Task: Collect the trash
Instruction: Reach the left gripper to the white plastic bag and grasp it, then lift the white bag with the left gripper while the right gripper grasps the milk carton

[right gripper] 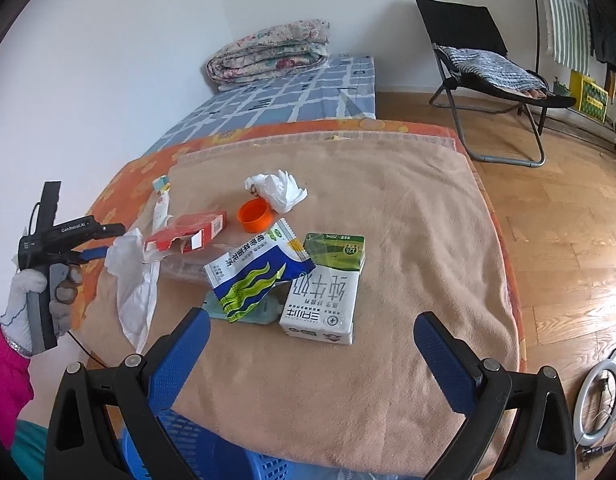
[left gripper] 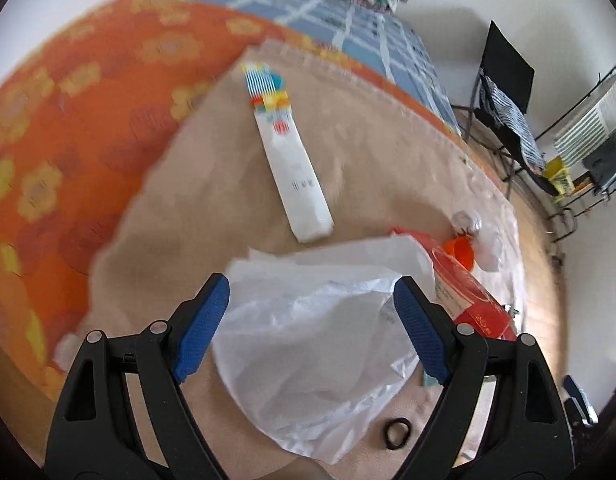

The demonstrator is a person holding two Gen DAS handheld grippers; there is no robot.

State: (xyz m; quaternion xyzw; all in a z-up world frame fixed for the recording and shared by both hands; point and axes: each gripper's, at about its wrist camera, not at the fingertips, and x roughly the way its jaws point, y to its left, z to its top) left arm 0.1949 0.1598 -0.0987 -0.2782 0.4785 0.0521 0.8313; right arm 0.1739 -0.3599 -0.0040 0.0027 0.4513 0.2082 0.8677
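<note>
The trash lies scattered on a tan blanket [right gripper: 408,240] spread over an orange flowered cover [left gripper: 68,100]; the left gripper [left gripper: 312,320] hangs above a crumpled clear plastic bag [left gripper: 308,340], its blue pads [left gripper: 202,328] spread wide to either side of the bag and not pressing on it. Beyond the bag a long white toothpaste tube [left gripper: 292,160] lies flat on the blanket; to the bag's right sits a torn red carton [right gripper: 188,234], and just past it an orange cap [right gripper: 254,214] beside a wad of white tissue [right gripper: 278,188]; a small black loop [left gripper: 396,434] rests on the blanket near the bag's lower edge.

The right gripper [right gripper: 312,356] is also spread open, holding nothing — it hovers near the blanket's near edge, above a blue basket [right gripper: 212,452]. Ahead of it lie a white milk carton [right gripper: 322,300] with a green end and a blue-and-white snack wrapper [right gripper: 256,268] leaning against it.

A gloved hand [right gripper: 32,304] with a pink sleeve grips the left tool's handle — seen from the right wrist view.
</note>
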